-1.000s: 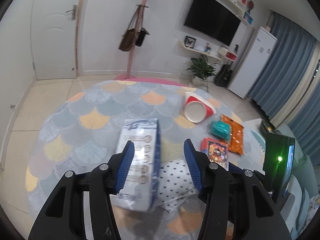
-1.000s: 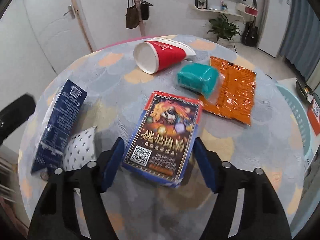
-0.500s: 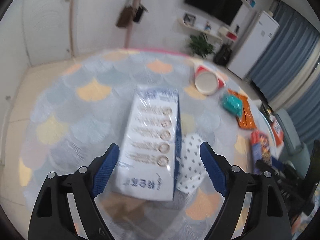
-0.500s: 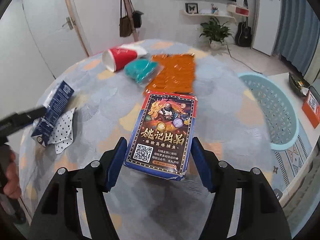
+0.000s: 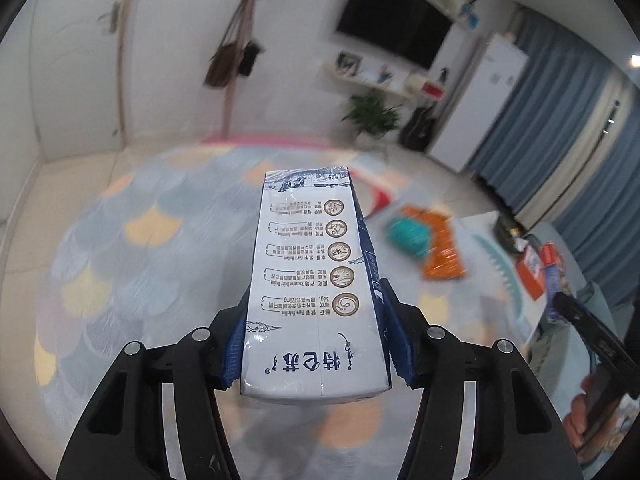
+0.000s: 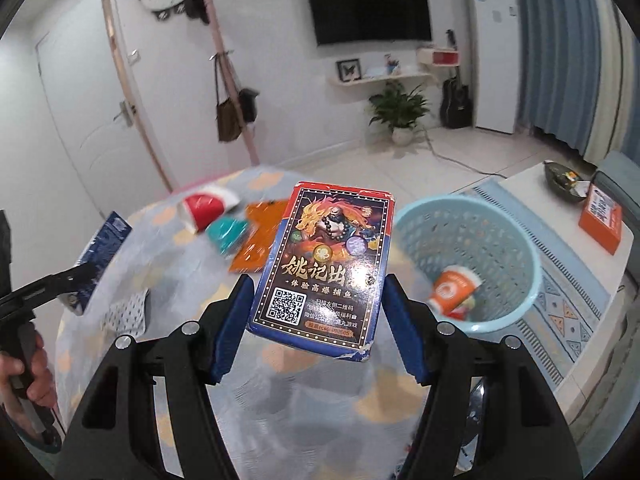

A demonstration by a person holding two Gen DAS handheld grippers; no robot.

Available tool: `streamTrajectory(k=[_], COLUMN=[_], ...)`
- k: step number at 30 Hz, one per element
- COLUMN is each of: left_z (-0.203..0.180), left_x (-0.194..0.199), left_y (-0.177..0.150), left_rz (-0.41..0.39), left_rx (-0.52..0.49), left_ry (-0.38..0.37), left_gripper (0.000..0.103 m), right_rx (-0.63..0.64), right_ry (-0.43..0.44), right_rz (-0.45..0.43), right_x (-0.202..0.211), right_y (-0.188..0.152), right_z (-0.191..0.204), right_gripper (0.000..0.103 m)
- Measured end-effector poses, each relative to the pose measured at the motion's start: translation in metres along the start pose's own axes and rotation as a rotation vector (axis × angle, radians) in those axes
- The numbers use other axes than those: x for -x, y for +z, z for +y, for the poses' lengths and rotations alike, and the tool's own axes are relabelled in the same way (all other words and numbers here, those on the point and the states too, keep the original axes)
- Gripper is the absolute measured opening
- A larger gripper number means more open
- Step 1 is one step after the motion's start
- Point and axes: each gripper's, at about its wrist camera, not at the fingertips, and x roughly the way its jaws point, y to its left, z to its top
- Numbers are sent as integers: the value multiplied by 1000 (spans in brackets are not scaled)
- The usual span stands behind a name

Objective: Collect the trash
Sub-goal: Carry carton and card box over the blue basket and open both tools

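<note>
My left gripper (image 5: 316, 344) is shut on a white and blue milk carton (image 5: 312, 284) and holds it up off the patterned round table (image 5: 160, 248). My right gripper (image 6: 318, 328) is shut on a red and blue card box (image 6: 324, 268) and holds it above the table, just left of a light blue trash basket (image 6: 480, 240). An orange cup (image 6: 454, 290) lies inside the basket. A red paper cup (image 6: 204, 206), a teal packet (image 6: 226, 230) and an orange wrapper (image 6: 256, 244) lie on the table.
A dotted white napkin (image 6: 128, 312) lies on the table at the left. A white side table (image 6: 568, 216) with an orange box (image 6: 602, 220) stands right of the basket. A coat stand (image 6: 224, 92), a plant (image 6: 398, 112) and a fridge (image 6: 494, 48) are at the back.
My left gripper has shut on the milk carton and lifted it off the table. My right gripper has carried the card box up and right, next to the basket.
</note>
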Motion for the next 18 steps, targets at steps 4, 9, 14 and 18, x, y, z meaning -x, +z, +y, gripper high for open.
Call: streamTrajectory(k=[4, 9, 14, 18], left_z=[-41, -103, -175, -230], left_x=[7, -2, -24, -49], left_y=[16, 33, 47, 54], left_rz=[-44, -65, -70, -47], left_rx=[-49, -128, -217, -272], left_ry=[-79, -166, -241, -297], left_gripper=[55, 56, 56, 56], right_rx=[-37, -126, -214, -312], right_ry=[-36, -83, -134, -164], right_rz=[-44, -79, -85, -44], right_x=[11, 12, 2, -22], right_y=[14, 31, 42, 47], right_z=[-26, -67, -118, -166], right_gripper=[62, 62, 62, 62])
